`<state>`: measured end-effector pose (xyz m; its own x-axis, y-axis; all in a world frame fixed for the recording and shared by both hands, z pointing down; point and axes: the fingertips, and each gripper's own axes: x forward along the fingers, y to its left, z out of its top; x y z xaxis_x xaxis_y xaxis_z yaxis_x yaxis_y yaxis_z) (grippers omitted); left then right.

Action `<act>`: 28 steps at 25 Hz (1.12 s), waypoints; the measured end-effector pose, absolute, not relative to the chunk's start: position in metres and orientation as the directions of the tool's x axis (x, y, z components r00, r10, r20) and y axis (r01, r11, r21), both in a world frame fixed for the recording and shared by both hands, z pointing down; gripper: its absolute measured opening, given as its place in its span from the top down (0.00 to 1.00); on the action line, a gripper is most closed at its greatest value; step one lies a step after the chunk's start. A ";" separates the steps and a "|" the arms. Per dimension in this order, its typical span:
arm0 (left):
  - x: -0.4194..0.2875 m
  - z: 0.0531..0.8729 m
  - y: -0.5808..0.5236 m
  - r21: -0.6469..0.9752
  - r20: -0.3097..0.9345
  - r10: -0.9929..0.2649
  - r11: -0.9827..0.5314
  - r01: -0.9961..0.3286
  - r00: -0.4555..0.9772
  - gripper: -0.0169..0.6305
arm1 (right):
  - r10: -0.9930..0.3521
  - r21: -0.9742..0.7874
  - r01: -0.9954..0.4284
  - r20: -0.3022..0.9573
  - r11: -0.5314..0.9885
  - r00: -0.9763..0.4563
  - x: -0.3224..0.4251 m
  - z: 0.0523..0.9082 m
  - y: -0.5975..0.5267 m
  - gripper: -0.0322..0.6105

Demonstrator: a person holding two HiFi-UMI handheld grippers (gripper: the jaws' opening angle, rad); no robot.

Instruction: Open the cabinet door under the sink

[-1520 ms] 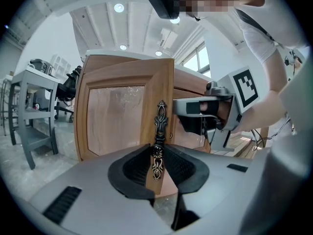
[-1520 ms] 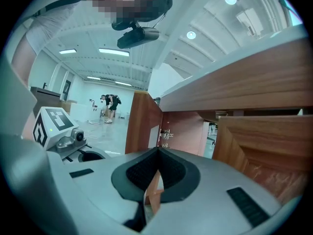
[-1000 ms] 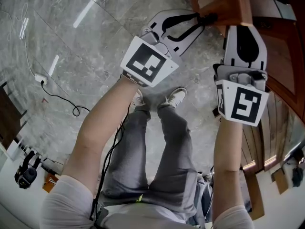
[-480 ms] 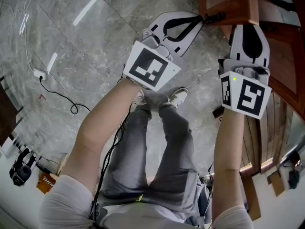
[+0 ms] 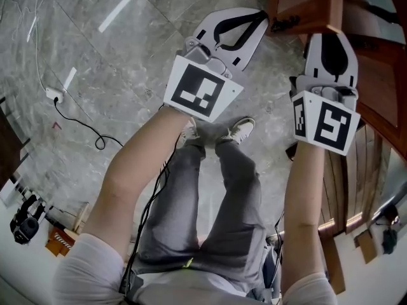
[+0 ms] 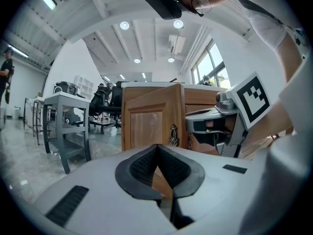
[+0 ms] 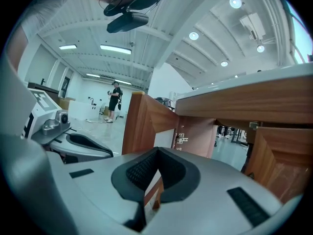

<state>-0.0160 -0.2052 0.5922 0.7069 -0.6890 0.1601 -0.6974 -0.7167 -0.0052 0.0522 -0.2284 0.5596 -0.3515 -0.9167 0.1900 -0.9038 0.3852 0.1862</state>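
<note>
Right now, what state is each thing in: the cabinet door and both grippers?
Cabinet door: open, swung out from the cabinet.
Left gripper: jaws shut, empty, tips near the door's handle.
Right gripper: jaws shut, empty.

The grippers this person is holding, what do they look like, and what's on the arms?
Both the left gripper and right gripper are smooth white shells tapering forward, with fingers lined in black ribbed padding. Each carries a white cube printed with black square markers. The person wears short white sleeves; a thin black cable hangs near the left arm.
</note>
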 end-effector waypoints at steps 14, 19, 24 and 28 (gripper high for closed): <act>-0.082 0.583 -0.214 -0.009 0.141 -0.747 -0.657 -0.754 0.649 0.95 | -0.895 0.184 -0.880 0.190 0.437 -0.405 -0.025 0.562 -0.237 0.90; -0.102 0.572 -0.215 -0.028 0.151 -0.768 -0.633 -0.774 0.623 0.95 | -0.888 0.151 -0.880 0.185 0.450 -0.422 -0.039 0.558 -0.241 0.90; -0.133 0.565 -0.220 -0.038 0.147 -0.791 -0.604 -0.796 0.594 0.95 | -0.871 0.144 -0.864 0.180 0.482 -0.456 -0.073 0.557 -0.249 0.90; -0.154 0.566 -0.221 -0.040 0.150 -0.805 -0.585 -0.810 0.574 0.95 | -0.864 0.140 -0.857 0.181 0.495 -0.470 -0.092 0.560 -0.256 0.90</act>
<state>-0.1540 -0.2210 0.5661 0.5741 -0.8049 0.1501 -0.8100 -0.5851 -0.0397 -0.0924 -0.2564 0.5597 -0.4696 -0.8642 0.1808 -0.8574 0.4952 0.1402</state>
